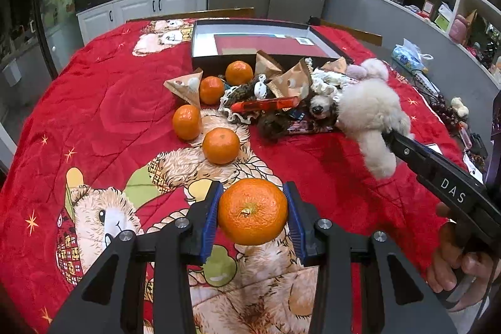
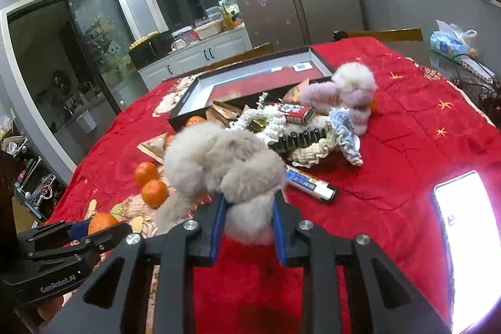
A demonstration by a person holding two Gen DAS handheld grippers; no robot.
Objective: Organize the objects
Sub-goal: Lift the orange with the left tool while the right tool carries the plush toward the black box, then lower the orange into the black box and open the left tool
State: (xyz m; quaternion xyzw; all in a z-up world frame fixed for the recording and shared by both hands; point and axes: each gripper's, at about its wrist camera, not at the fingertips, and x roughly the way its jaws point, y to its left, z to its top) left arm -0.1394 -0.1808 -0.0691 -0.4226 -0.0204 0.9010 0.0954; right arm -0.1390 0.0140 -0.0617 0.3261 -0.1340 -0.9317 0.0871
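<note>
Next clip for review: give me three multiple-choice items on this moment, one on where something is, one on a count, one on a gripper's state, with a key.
1. Where is the open black box?
A. beyond the clutter pile
B. beside the left gripper
C. on the floor

2. How many tangerines lie loose on the red blanket, not counting the gripped one?
A. two
B. four
C. six

3. What is the right gripper doing?
A. hanging open
B. shut on a fluffy plush toy
C. shut on a tube

Key: 1 A, box sits behind the pile; 2 B, four lie loose while the left gripper clamps a fifth tangerine; 3 B, pads squeeze fur.
</note>
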